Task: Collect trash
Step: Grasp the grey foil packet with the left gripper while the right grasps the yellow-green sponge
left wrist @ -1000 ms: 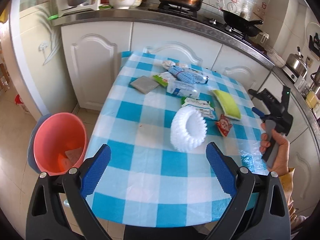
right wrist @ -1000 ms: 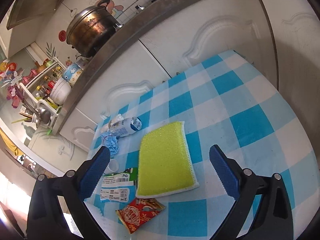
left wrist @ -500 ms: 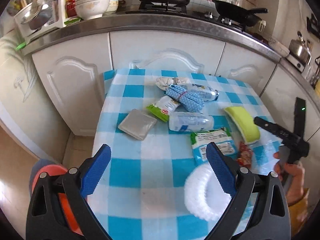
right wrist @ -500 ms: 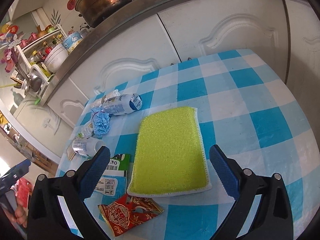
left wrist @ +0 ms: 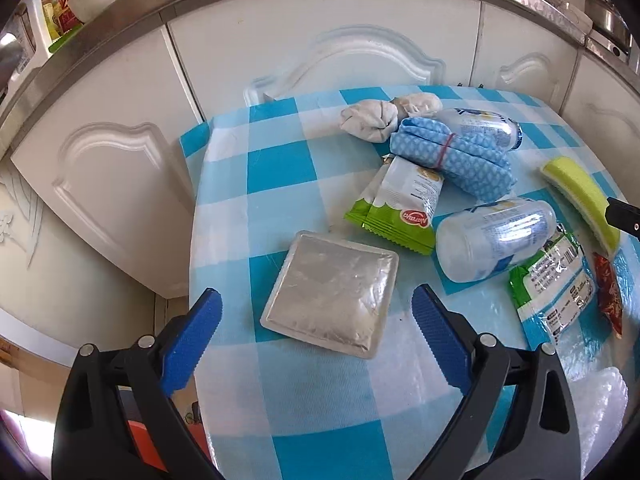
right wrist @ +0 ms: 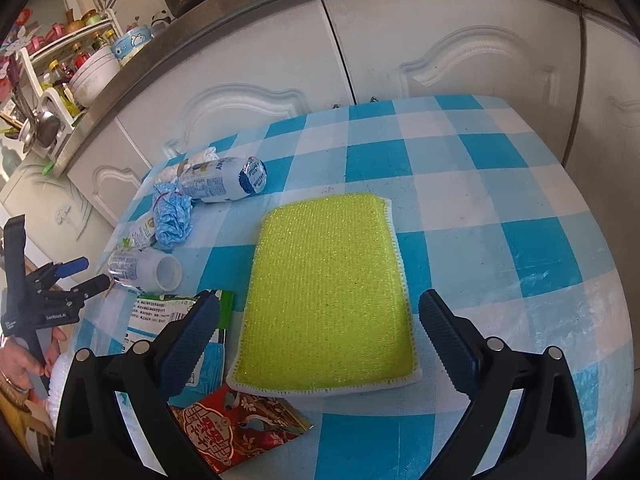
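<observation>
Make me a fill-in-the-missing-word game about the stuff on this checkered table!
1. The left gripper is open, and the flat packet just ahead of its fingers is the colour ____.
2. The sponge in front of the right gripper is the colour ____.
3. The rolled blue cloth is tied with a rubber ____.
4. The red snack wrapper lies right next to the ____.

Missing words: silver; yellow-green; band; sponge
</observation>
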`<state>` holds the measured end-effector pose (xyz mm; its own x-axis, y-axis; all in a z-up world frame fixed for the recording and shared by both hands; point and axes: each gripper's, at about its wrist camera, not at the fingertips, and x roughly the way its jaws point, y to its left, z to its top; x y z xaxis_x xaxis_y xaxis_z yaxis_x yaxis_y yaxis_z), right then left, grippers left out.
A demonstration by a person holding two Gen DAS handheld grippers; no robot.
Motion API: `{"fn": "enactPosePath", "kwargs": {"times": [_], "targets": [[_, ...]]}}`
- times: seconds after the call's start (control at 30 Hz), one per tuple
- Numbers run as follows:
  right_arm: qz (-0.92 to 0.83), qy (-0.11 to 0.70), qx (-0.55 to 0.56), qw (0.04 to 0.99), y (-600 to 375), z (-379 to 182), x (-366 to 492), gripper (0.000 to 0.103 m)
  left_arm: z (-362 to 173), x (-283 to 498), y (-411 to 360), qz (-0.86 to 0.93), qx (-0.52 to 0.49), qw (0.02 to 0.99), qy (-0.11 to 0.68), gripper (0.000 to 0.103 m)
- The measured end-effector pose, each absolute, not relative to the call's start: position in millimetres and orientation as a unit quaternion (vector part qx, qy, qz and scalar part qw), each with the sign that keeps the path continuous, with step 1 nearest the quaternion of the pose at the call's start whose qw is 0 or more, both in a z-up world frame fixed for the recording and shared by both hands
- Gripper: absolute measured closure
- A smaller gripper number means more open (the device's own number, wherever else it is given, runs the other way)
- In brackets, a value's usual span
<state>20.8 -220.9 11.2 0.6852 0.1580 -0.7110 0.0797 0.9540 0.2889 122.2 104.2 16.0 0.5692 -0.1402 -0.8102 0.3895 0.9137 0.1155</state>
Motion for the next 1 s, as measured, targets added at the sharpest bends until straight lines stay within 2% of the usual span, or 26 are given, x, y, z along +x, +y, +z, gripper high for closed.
{"fn": "enactPosePath", "kwargs": {"times": [0.27,0.37,0.43,0.67,0.7,0.73,0.77,1.0], "targets": [[0.015,0.406,0.132,0.904,-216.3,5.7,25.3,0.005,4.1,132.4,95.3,-0.169,0.149,0.869,0.441,0.008],[0.016,0.407,0.131,0.904,-214.8,3.8,25.9,0.005,4.9,131.2,95.7,-0.182,0.127,0.87,0.441,0.021],[0.018,0.406,0.129,0.904,-213.7,3.8,25.8,0.005,6.2,127.9,92.4,-0.186,0.121,0.871,0.438,0.034],[0.021,0.406,0.123,0.905,-210.6,3.7,25.8,0.007,6.4,117.3,85.2,-0.165,0.114,0.88,0.431,0.039],[0.021,0.406,0.121,0.906,-210.2,4.0,26.0,0.009,6.5,115.6,85.3,-0.162,0.114,0.88,0.431,0.039],[0.018,0.404,0.118,0.907,-209.9,4.4,25.7,0.017,7.1,113.9,84.6,-0.159,0.114,0.882,0.429,0.039],[0.013,0.403,0.114,0.908,-209.7,4.7,25.6,0.019,8.1,112.2,84.5,-0.156,0.113,0.883,0.427,0.039],[0.012,0.402,0.113,0.908,-210.4,4.6,25.1,0.024,28.4,97.7,93.0,-0.136,0.077,0.9,0.407,0.039]]}}
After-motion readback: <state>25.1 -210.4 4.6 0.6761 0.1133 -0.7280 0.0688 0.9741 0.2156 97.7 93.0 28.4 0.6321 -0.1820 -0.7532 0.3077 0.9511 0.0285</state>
